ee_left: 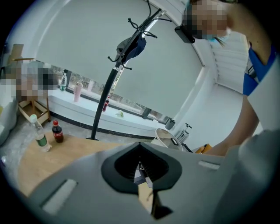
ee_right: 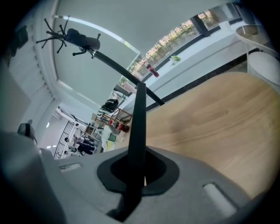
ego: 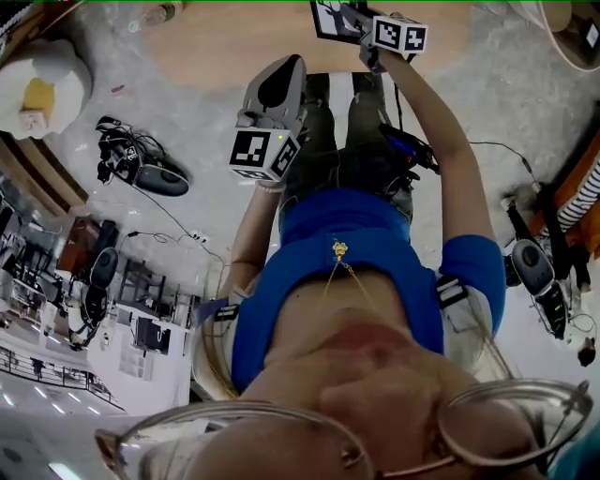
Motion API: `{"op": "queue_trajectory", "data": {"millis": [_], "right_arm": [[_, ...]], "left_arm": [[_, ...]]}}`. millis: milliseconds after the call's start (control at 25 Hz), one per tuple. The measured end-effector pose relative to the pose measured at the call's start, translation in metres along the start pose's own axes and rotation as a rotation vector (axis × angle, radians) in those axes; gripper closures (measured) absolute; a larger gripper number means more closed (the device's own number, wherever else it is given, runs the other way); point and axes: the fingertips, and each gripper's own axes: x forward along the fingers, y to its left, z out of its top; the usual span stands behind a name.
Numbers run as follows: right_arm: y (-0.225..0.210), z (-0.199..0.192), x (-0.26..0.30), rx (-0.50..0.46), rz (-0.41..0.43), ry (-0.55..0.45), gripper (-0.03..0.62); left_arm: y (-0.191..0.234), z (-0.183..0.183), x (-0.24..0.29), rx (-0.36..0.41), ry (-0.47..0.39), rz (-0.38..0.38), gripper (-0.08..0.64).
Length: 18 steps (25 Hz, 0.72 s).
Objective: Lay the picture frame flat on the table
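Observation:
The picture frame [ego: 330,17] is black, and in the head view it hangs over the far side of the wooden table [ego: 234,37], top centre. My right gripper [ego: 354,21] is shut on it. In the right gripper view the frame [ee_right: 139,127] shows edge-on as a thin dark strip. It rises upright from the jaws of the right gripper [ee_right: 140,175] above the tabletop [ee_right: 210,118]. My left gripper [ego: 289,66] hovers nearer the body, to the left, with its fingers together. In the left gripper view the left gripper [ee_left: 142,168] has nothing in it.
A cola bottle [ee_left: 57,131] and a clear water bottle [ee_left: 40,133] stand on the table's left part [ee_left: 57,153]. A coat stand [ee_left: 114,74] rises behind it, with a white round seat [ee_left: 168,138] to its right. Cables and gear [ego: 141,164] lie on the floor.

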Motion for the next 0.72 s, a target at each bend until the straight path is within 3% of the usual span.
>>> {"op": "queue_trajectory", "data": {"millis": [360,720], "right_arm": [[-0.051,-0.030,0.041,0.030,-0.002,0.017,0.586],[-0.081,-0.050,0.064,0.083,0.027,0.009,0.586]], "left_arm": [[0.023,-0.030,0.029,-0.048,0.012,0.026,0.563],[0.031,-0.058,0.047,-0.070,0.054,0.004,0.561]]}}
